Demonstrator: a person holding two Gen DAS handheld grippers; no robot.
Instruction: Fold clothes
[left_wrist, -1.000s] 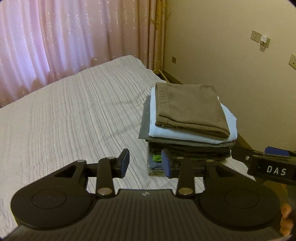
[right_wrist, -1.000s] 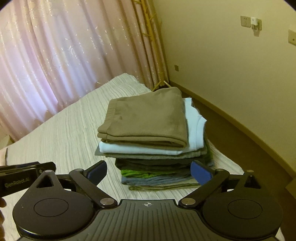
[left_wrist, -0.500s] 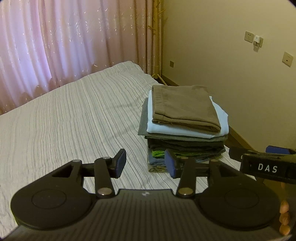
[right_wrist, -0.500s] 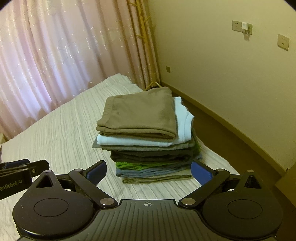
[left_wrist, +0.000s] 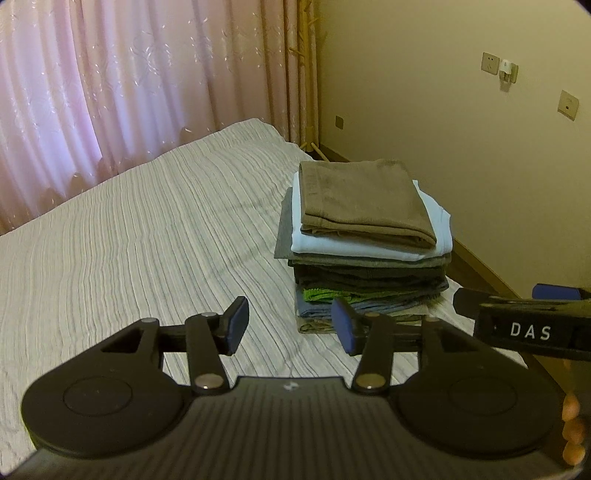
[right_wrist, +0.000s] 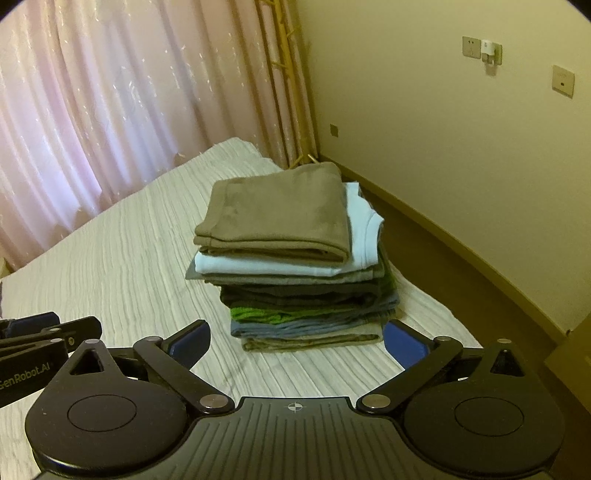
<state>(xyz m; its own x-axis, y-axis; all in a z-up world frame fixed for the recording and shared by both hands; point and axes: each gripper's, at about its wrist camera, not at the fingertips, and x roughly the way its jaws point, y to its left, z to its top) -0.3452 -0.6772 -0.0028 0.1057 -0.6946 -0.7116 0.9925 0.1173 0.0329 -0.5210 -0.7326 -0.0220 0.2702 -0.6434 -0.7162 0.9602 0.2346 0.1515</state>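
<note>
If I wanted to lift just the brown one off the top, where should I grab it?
Probably the brown folded garment by its thick near edge, coming in level from the front. That edge overhangs the light blue garment beneath, so an open right gripper could likely pinch it alone.

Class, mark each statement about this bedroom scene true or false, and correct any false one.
1. A brown folded garment tops the stack of folded clothes. True.
2. The left gripper is shut on a garment. False: it is open and holds nothing.
3. The stack sits on the striped white bedspread. True.
4. The right gripper is open and empty. True.
5. The pink curtains are drawn aside, showing a window. False: they hang closed.
</note>
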